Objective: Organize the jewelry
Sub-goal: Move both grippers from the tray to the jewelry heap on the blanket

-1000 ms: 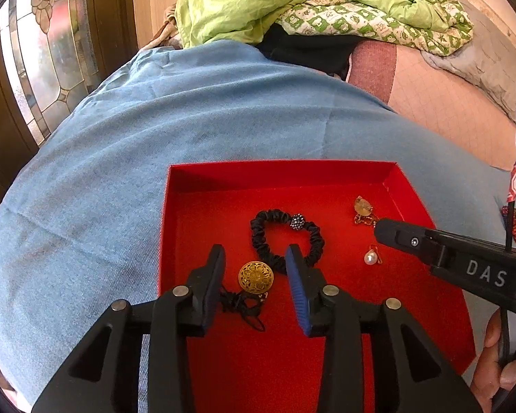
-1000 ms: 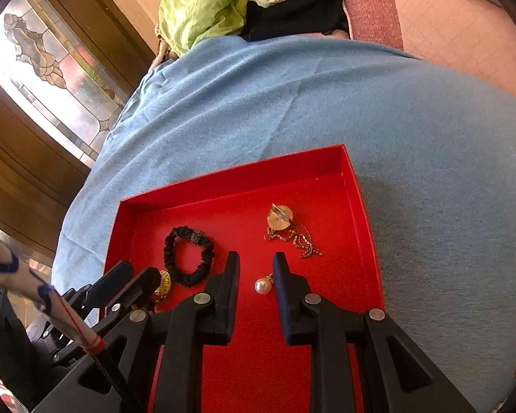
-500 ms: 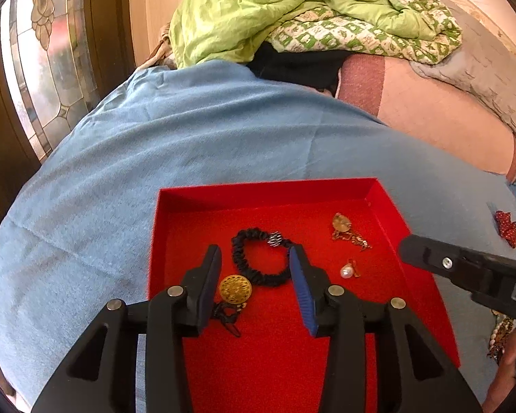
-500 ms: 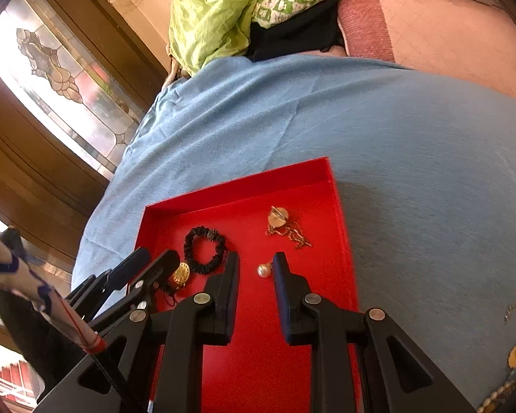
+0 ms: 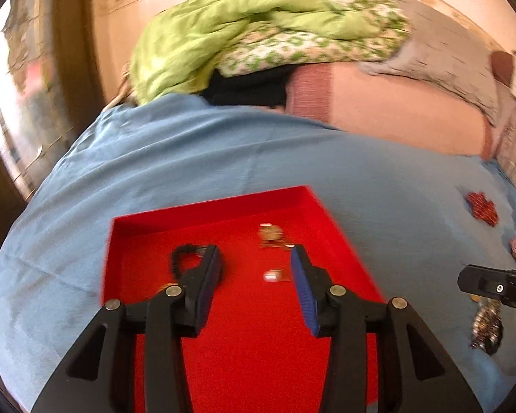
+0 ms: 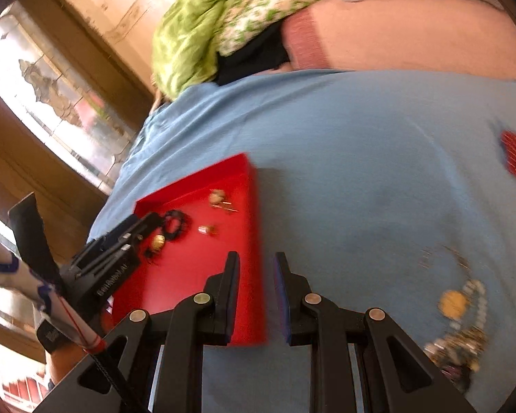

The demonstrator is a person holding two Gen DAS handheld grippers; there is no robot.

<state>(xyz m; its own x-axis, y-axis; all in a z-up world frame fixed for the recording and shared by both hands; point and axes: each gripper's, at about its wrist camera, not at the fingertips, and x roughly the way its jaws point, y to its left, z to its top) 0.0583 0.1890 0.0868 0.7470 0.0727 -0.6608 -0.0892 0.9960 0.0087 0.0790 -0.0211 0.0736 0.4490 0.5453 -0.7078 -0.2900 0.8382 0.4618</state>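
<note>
Both tongs gape empty: left tongs (image 5: 256, 275) over the red tray (image 5: 330, 213), right tongs (image 6: 256, 277) above its right rim. Inside lie a black scrunchie (image 6: 177, 222), gold pendant (image 6: 159, 241), pearl earring (image 6: 208, 229) and gold chain piece (image 6: 220, 199). More jewelry (image 6: 459, 327) sits loose on the blue bedspread (image 6: 361, 137), right of the tray.

— How's the left gripper (image 5: 256, 272)?
— Its fingers are spread wide, nothing between them.
— And the right gripper (image 6: 256, 284)?
— Jaws parted too, holding nothing, tilted down and out to the other's right.
</note>
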